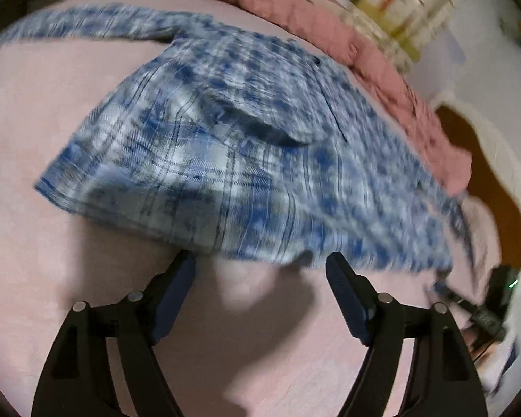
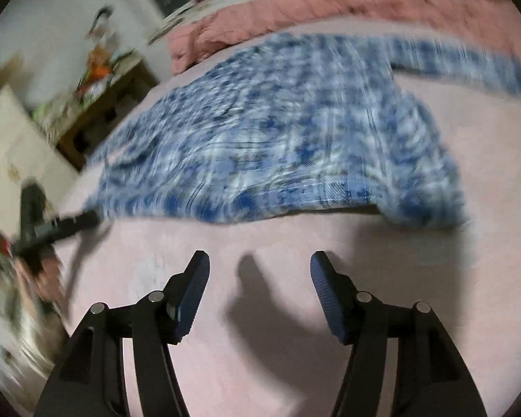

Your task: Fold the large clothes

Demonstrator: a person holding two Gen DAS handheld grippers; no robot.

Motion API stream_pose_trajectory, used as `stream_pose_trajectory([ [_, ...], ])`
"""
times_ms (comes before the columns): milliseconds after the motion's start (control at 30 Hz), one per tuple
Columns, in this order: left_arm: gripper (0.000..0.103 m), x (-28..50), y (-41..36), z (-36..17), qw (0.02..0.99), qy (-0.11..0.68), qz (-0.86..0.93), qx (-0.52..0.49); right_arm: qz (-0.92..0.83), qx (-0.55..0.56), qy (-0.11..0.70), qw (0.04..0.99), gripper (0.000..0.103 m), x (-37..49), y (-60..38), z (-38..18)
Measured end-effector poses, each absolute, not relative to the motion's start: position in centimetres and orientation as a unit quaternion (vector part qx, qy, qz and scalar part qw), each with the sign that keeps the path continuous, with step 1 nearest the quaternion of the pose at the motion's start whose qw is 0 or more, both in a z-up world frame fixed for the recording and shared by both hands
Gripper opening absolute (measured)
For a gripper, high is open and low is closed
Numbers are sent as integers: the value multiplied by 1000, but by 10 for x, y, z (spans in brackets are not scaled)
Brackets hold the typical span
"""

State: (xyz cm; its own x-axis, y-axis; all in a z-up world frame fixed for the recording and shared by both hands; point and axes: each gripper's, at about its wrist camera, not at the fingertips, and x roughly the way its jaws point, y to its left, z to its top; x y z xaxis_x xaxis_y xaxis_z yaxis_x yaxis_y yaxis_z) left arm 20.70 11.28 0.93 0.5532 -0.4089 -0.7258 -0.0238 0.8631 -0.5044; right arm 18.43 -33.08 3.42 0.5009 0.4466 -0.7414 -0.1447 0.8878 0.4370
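- Left wrist view: left tongs [image 1: 260,260] spread wide, empty, at the plaid shirt [image 1: 225,146] hem; collar visible.
- Right wrist view: right tongs [image 2: 258,259] parted, empty, short of shirt; cluttered shelf [image 2: 100,83] shows.

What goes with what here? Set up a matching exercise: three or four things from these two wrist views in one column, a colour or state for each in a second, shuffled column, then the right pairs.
Things:
1. shirt
2. bedsheet
3. quilt
4. left gripper

Colour or state:
A. plain pale pink, lying under everything
B. jaws open, nothing between them
C. blue and white plaid, spread out
D. deeper pink, bunched along the far edge

Pairs: 1-C, 2-A, 3-D, 4-B
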Motion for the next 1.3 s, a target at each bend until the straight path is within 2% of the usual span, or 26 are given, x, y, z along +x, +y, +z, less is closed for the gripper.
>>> stream_pose_trajectory([
  [33,76,209,114,8,850,453,-111,-243,171,185,469,847,63,189,-333,28],
  [100,64,216,114,7,858,444,-102,-237,167,222,447,850,63,199,-338,22],
  [133,45,218,113,7,863,442,-91,-228,166,226,439,854,63,203,-338,21],
  [167,22,220,112,6,866,441,-85,-220,164,228,432,857,63,207,-337,19],
  [200,8,224,116,3,865,443,-84,-221,160,228,428,860,55,211,-336,19],
  [233,2,227,119,0,859,447,-89,-234,148,219,426,865,23,213,-335,20],
  [267,1,230,122,0,854,448,-91,-248,126,197,426,874,8,215,-332,23],
  [300,1,231,125,1,854,445,-89,-254,127,183,420,880,3,219,-329,27],
  [467,1,255,111,42,882,413,-51,-221,118,116,350,922,3,230,-316,75],
  [667,2,327,77,95,917,372,6,-143,47,46,315,947,3,293,-288,124],
  [800,2,381,72,77,902,409,38,-132,14,40,314,948,3,341,-278,118],
  [900,2,407,63,57,912,394,50,-105,-1,37,324,945,3,376,-268,98],
  [1067,2,418,63,33,922,369,28,-111,20,104,333,937,3,395,-281,60],
  [1200,3,422,71,21,914,384,22,-127,30,83,355,931,4,408,-287,45],
  [1267,11,418,71,25,921,368,22,-125,40,98,352,930,12,403,-291,48],
  [1300,19,412,71,29,927,355,26,-114,41,104,355,928,19,401,-294,52],
])
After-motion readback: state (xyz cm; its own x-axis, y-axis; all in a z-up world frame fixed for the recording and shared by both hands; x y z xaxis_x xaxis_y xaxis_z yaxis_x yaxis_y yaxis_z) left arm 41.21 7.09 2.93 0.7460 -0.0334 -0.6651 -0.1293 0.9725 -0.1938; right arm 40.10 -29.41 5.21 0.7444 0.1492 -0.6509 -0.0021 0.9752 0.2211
